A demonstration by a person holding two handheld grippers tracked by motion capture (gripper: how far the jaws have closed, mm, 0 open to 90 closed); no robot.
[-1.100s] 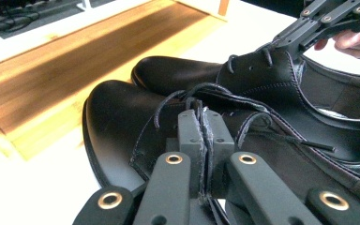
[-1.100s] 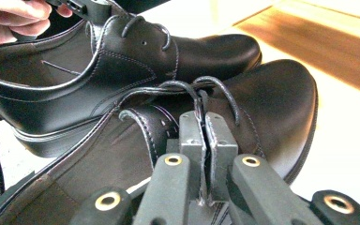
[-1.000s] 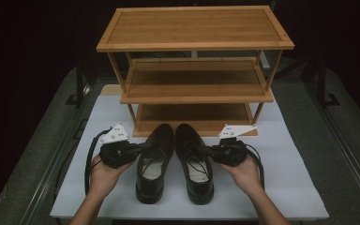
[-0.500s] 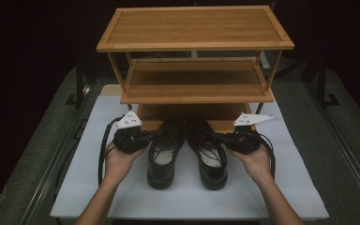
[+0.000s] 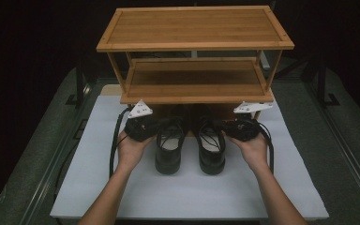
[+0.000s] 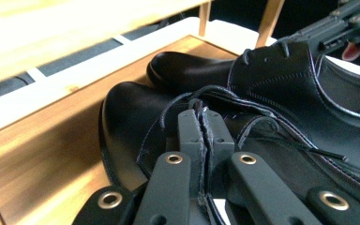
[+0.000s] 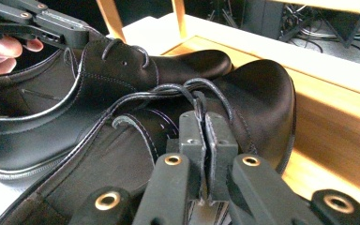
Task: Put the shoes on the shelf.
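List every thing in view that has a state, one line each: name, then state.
left gripper: shut on the left shoe's upper.
right gripper: shut on the right shoe's upper.
left shoe: upright, laced, toe under the rack's middle shelf, heel out on the white mat.
right shoe: upright, laced, toe under the shelf, beside the left shoe.
wooden rack: upright; top and middle shelves bare.
white mat: flat under rack and shoes.

White mat (image 5: 98, 187) spread over grey table (image 5: 337, 154). On mat: wooden rack (image 5: 194, 61) toward 12 o'clock, two black shoes (image 5: 190, 145) with toes on its bottom shelf.
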